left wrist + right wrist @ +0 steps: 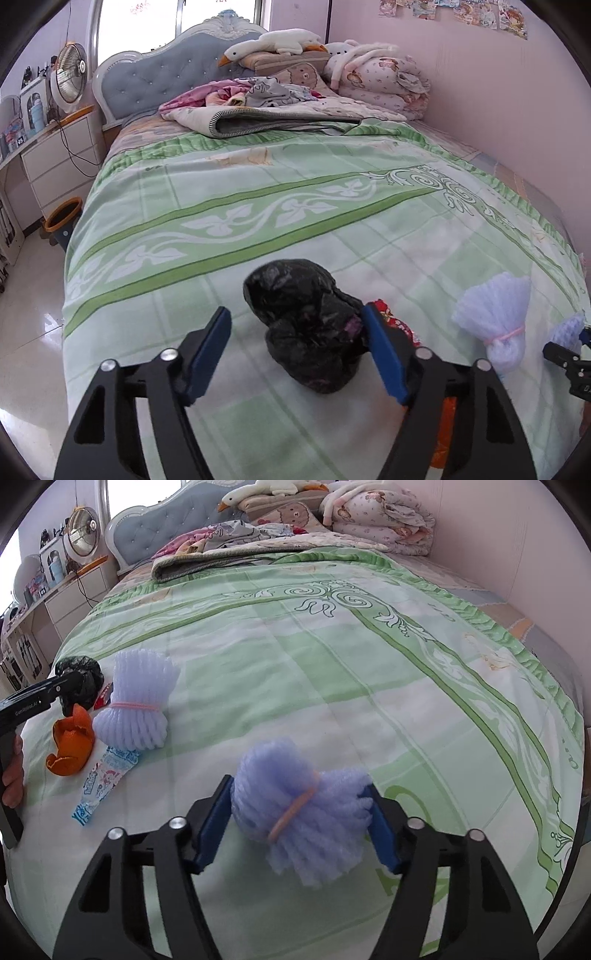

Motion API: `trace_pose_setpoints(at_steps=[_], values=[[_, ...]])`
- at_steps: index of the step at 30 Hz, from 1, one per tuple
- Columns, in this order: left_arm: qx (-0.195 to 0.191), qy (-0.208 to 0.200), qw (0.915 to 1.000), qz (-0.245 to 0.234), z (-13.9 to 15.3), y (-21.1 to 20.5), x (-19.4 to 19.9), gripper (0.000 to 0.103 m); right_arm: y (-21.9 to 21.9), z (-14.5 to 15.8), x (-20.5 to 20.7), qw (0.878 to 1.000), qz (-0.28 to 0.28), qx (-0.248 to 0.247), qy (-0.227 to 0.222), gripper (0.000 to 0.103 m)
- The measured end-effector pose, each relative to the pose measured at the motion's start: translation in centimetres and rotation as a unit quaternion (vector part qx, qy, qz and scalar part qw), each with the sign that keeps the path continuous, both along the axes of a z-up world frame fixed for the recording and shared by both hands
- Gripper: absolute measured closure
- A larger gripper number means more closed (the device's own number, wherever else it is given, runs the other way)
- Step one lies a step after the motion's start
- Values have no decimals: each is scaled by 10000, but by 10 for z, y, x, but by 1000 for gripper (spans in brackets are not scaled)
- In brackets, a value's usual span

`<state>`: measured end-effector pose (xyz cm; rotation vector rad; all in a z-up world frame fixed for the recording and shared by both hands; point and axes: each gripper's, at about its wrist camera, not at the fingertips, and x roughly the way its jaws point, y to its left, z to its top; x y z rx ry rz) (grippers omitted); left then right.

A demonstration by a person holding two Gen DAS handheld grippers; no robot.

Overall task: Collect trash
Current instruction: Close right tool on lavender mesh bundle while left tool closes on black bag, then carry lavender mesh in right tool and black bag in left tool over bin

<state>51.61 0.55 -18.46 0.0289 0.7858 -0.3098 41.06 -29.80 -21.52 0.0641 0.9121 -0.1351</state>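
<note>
A crumpled black plastic bag [308, 325] lies on the green bedspread between the jaws of my left gripper [295, 350], which is open around it; its right pad touches the bag. A red wrapper [393, 321] lies just behind that pad. My right gripper [295, 819] holds a purple foam fruit net [306, 812] with a pink band, pads on both sides. A second purple foam net [138, 705] lies further left, also in the left wrist view [498, 317]. Orange peel [72, 746] and a printed blue-white wrapper [105, 779] lie near it.
The bed [295, 192] carries a folded blanket [280, 118], pillows and a plush goose [273, 44] at the head. A pink wall runs along the right. A white dresser [59, 155] with a fan stands left; an orange-rimmed bin [62, 218] sits on the floor.
</note>
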Motion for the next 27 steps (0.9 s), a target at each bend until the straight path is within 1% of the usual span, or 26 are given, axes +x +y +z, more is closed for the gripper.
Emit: trace_pose_setpoints(at_steps=[1,2,3,7,13,20,27], values=[[-40,40,10000,-18,-1,0,1,51,0,-2,1,10000,-5,11,9,42],[-75,78,9999,-40,-3,0,1,55,1,-3,0,10000,-9,13,1,44],[-101,103,9999,-53,-4,0,2,61,1,-3,0,10000,-5,20,-25,46],[-231,111,9997,-49,-3,2,2,67,4,0,-1,9999,86,46,-50,48],[-375,119,9992,33,0,6,-1,69,9,12,-9,9996,152,51,-250,49],[-538,12,9985,50,13,14,-14,70,9,24,-22,9994,151,94,-283,49],[-683,-128,9974,167,30,31,-39,70,13,42,-44,9988,219,127,-411,49]])
